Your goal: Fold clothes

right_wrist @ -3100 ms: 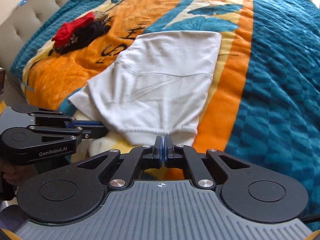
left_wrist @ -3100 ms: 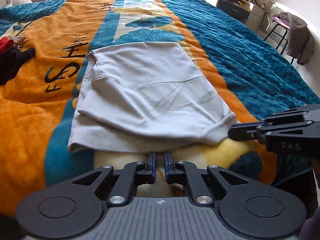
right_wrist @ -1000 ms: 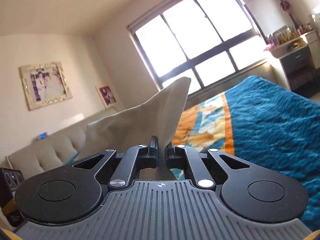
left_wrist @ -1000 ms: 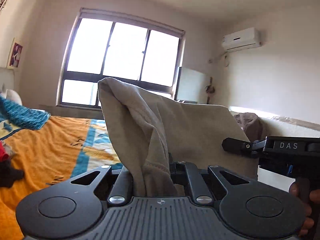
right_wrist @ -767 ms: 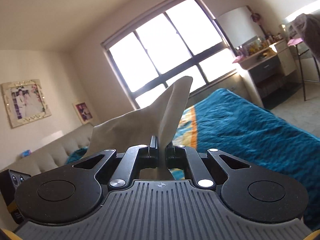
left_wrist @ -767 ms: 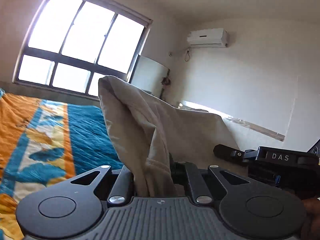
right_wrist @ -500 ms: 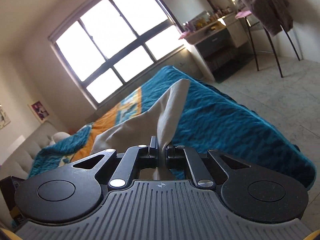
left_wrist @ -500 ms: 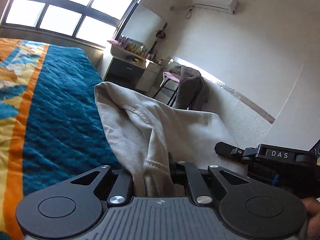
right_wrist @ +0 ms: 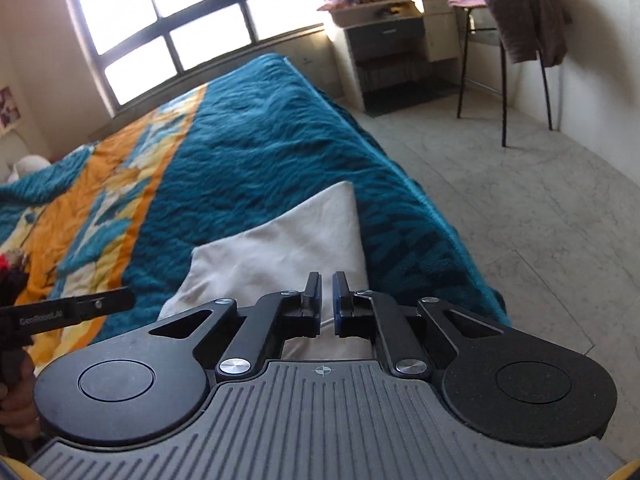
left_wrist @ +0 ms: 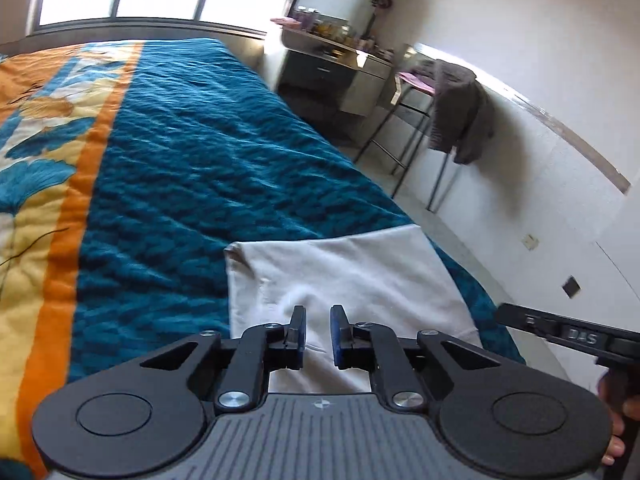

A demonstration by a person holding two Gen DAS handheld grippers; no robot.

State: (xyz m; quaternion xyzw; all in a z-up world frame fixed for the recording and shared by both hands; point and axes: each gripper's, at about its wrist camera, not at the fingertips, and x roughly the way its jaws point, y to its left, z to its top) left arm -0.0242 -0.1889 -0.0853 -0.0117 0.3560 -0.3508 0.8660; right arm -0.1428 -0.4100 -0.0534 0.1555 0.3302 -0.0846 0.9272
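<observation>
A folded light grey garment [left_wrist: 352, 276] lies flat on the teal part of the bed cover, close to the bed's near right corner. It also shows in the right wrist view [right_wrist: 280, 248]. My left gripper [left_wrist: 319, 322] is open just above the garment's near edge, holding nothing. My right gripper [right_wrist: 327, 288] is open over the garment's near right part, holding nothing. The right gripper's body shows at the right of the left wrist view [left_wrist: 560, 332]. The left gripper's body shows at the left of the right wrist view [right_wrist: 68, 308].
The bed cover [left_wrist: 180, 160] is teal with an orange and yellow band on the left. A stool draped with a brown garment [right_wrist: 524, 12] and a dresser [right_wrist: 392, 40] stand by the far wall. Tiled floor [right_wrist: 520, 200] lies right of the bed. Dark clothes [right_wrist: 10, 276] lie far left.
Both grippers carried the garment through the air to the right, lowered it onto the teal corner of the bed, and opened, letting it go.
</observation>
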